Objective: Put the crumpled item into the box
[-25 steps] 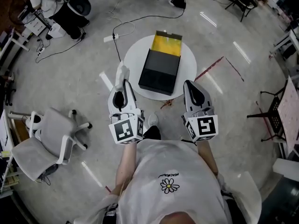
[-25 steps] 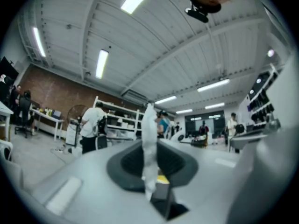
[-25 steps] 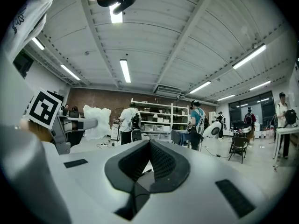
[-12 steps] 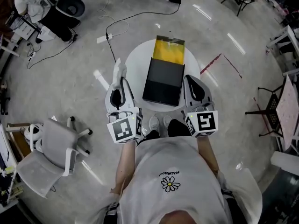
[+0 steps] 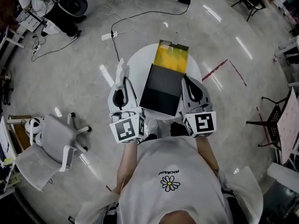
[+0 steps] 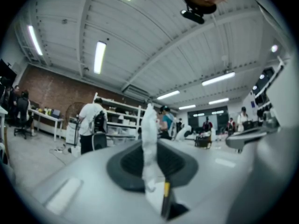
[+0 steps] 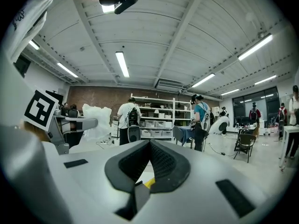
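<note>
Two grippers have been brought up to the box within the last second. Before, the box lay well ahead of them; now it is flanked. The left gripper is held just beside the box's left edge, and the right gripper is seen over its near right edge.

The crumpled item is kept clamped in the left gripper, as before. A white twist is seen sticking out past the jaw tips. It is held over the round table, beside the box and not yet above it. The right gripper's jaws are pressed together at the tips and nothing is held in them.

The approach is judged nearly done; the drop is still to be made. The yellow part at the far end looks like the open section, so the item would likely have to be carried forward and to the right. Whether the black top is a closed lid cannot be told.

Around the table:
- A chair is seen at the left.
- A cable and a power strip lie on the floor beyond.
- A red mark is seen at the right.
- Shoes are seen by the near rim.

Nothing is seen between item and box. The box could be nudged by the right gripper.
</note>
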